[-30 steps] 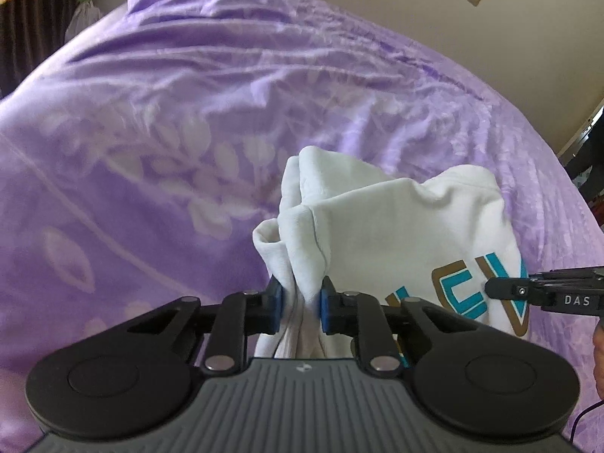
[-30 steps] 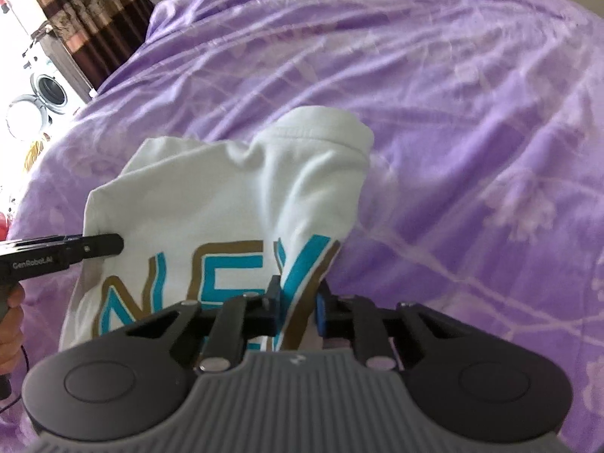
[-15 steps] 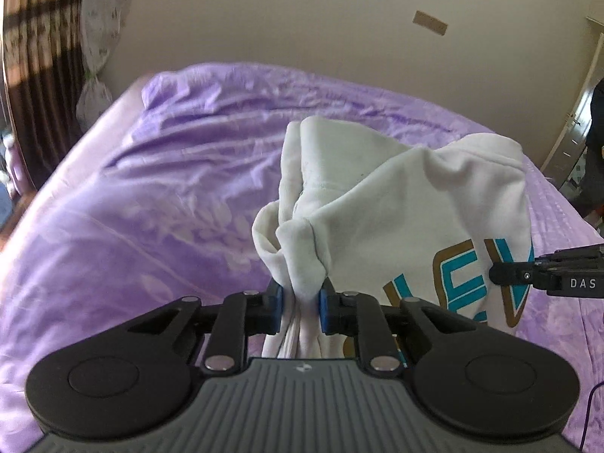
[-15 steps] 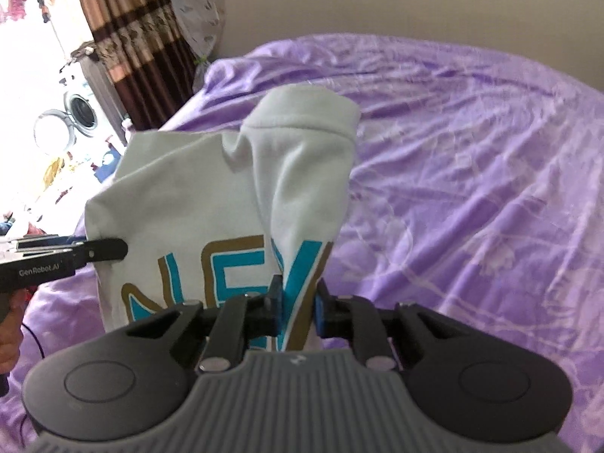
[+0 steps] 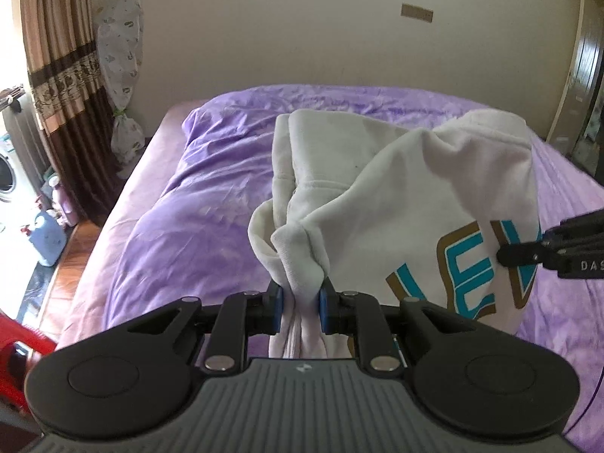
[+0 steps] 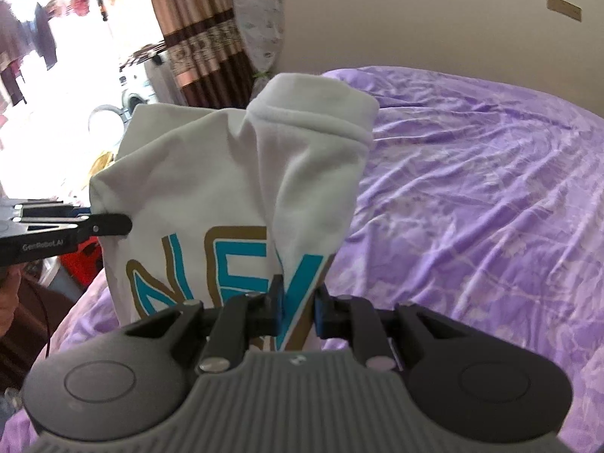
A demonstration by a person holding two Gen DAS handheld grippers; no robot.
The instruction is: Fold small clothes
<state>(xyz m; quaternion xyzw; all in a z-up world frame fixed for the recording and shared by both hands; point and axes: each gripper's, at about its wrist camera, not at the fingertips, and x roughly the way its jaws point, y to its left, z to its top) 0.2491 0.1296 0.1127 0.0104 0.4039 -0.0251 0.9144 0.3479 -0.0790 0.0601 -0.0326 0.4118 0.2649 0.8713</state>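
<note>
A small white sweatshirt (image 5: 407,196) with teal and gold letters hangs in the air above the purple bed (image 5: 196,211). My left gripper (image 5: 301,302) is shut on a bunched edge of it. My right gripper (image 6: 297,307) is shut on the opposite edge, over the printed letters (image 6: 226,260). The sweatshirt (image 6: 211,173) is stretched between both grippers, with a cuffed sleeve (image 6: 313,109) sticking up. The right gripper also shows at the right edge of the left wrist view (image 5: 506,257), and the left gripper at the left edge of the right wrist view (image 6: 122,225).
The purple floral bedspread (image 6: 472,204) fills the area below. A beige wall (image 5: 302,30) stands behind the bed. Brown curtains (image 5: 64,87), a washing machine (image 5: 7,173), bottles (image 5: 49,226) on the floor and a red object (image 5: 19,343) lie to the left.
Both grippers have lifted the sweatshirt up off the bed and tilted upward, so the wall and curtains have come into view. Both stay shut on the cloth.
</note>
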